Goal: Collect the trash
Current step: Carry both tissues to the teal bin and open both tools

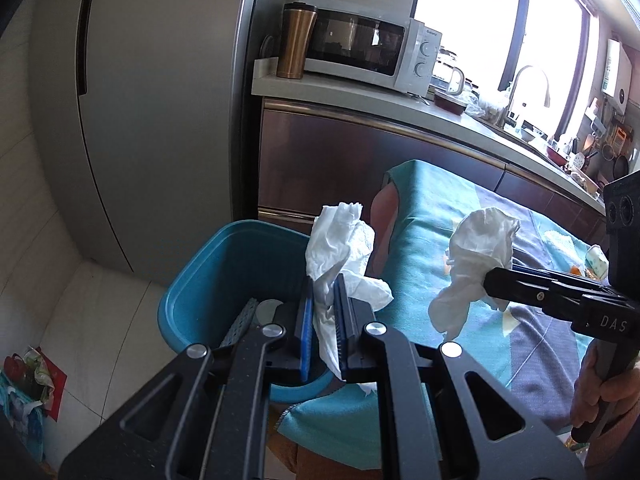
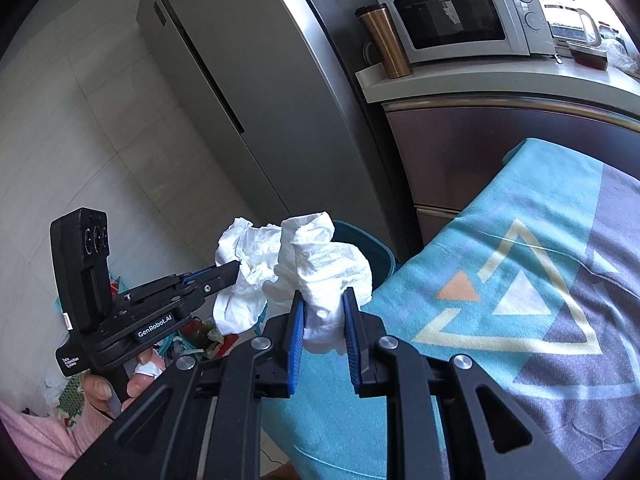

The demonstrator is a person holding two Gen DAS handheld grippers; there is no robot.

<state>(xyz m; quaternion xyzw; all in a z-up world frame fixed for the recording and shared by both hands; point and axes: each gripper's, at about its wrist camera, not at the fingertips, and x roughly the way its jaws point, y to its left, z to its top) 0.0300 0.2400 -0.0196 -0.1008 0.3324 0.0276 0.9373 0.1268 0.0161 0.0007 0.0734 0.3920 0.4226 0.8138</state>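
Observation:
My left gripper (image 1: 323, 286) is shut on a crumpled white tissue (image 1: 340, 248), held over the near rim of a blue plastic bin (image 1: 224, 276) that stands on the floor beside the table. My right gripper (image 2: 323, 300) is shut on a second crumpled white tissue (image 2: 332, 268). From the left wrist view that right gripper (image 1: 490, 280) and its tissue (image 1: 476, 256) hang over the teal cloth (image 1: 432, 240), to the right of the bin. The right wrist view has the left gripper (image 2: 236, 268) and its tissue (image 2: 244, 280) at the left, with the bin's rim (image 2: 372, 244) behind the paper.
A tall grey fridge (image 1: 160, 100) stands behind the bin. A counter (image 1: 360, 96) carries a microwave (image 1: 360, 48), a copper mug (image 1: 296, 40) and a sink tap (image 1: 528, 84). Small scraps (image 1: 596, 264) lie on the cloth at the right. A red bag with litter (image 1: 28, 380) sits on the floor at the left.

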